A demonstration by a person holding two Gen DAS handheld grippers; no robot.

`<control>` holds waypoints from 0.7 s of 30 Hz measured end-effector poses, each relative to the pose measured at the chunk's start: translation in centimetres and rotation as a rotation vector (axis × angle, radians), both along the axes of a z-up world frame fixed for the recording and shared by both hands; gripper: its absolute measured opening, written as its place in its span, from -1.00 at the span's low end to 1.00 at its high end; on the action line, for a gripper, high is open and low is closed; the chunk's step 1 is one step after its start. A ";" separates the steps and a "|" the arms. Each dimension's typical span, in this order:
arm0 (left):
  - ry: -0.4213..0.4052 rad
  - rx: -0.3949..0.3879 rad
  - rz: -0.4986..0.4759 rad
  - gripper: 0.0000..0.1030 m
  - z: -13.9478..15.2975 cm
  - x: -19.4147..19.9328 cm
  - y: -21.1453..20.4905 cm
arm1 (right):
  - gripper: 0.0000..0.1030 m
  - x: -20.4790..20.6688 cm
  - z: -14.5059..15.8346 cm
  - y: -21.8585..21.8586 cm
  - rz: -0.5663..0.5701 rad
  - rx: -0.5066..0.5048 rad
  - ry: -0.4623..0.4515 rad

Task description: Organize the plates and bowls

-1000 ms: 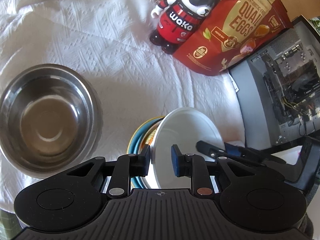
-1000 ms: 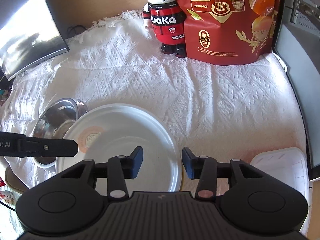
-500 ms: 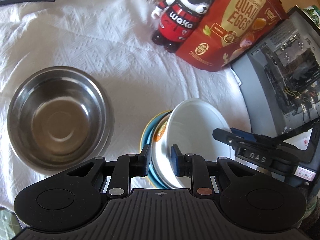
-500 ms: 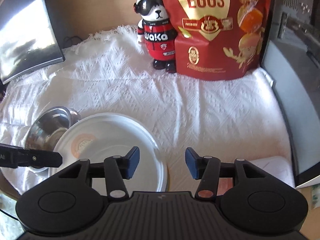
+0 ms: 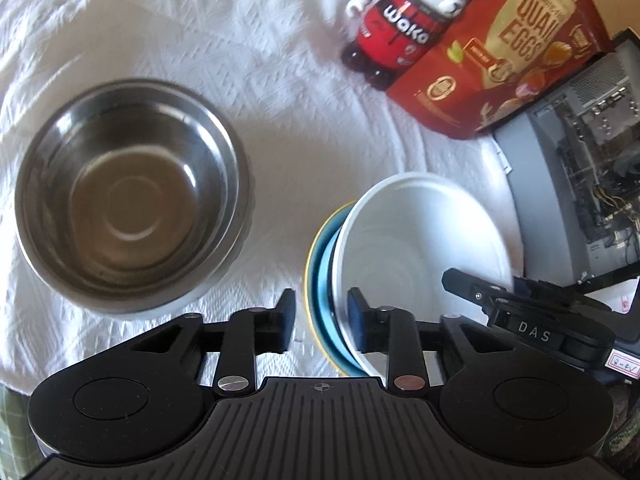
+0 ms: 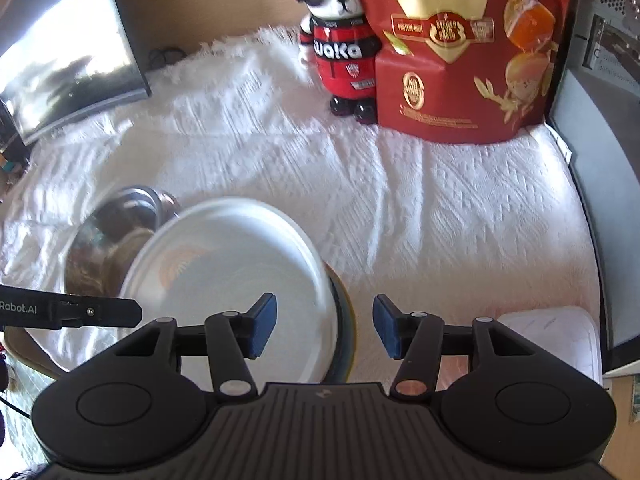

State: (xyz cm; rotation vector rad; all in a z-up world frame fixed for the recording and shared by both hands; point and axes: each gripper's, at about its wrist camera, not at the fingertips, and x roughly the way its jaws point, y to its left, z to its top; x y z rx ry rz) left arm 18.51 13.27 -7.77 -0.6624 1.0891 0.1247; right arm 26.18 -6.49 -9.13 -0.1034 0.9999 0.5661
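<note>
Both claws are spreading wider than before: left claw (image 5: 320,318) and right claw (image 6: 324,326) are releasing the white plate (image 5: 420,256) (resting on the blue plate (image 5: 320,264)). Withdraw straight back, avoiding rim contact.

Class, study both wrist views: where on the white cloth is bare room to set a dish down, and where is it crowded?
Bare cloth lies between the white plate and the quail-egg bag, and behind the steel bowl toward the bear figurine. It is crowded around the plate stack, where both sets of fingers sit beside the plastic lid.
</note>
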 end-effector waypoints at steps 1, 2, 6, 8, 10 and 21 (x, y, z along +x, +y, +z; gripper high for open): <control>0.002 0.005 0.001 -0.33 -0.2 0.0 0.0 | 0.05 0.0 -0.3 0.0 -0.002 -0.008 0.007; 0.005 0.011 0.001 -0.33 -0.2 -0.1 -0.1 | 0.05 0.0 -0.7 0.0 -0.004 -0.013 0.014; 0.004 0.024 -0.008 -0.32 -0.2 0.0 -0.5 | 0.05 0.3 -1.9 -0.6 -0.027 -0.021 0.046; 0.005 0.031 -0.016 -0.32 -0.3 0.2 -0.8 | 0.10 0.3 -2.3 -1.0 -0.040 -0.018 0.057; 0.008 0.029 -0.021 -0.32 -0.4 0.5 -1.1 | 0.11 0.4 -2.7 -1.3 -0.046 -0.018 0.063; 0.005 -0.038 0.034 -0.25 -1.4 1.7 0.2 | 0.19 1.4 -4.1 -2.4 -0.094 0.043 0.144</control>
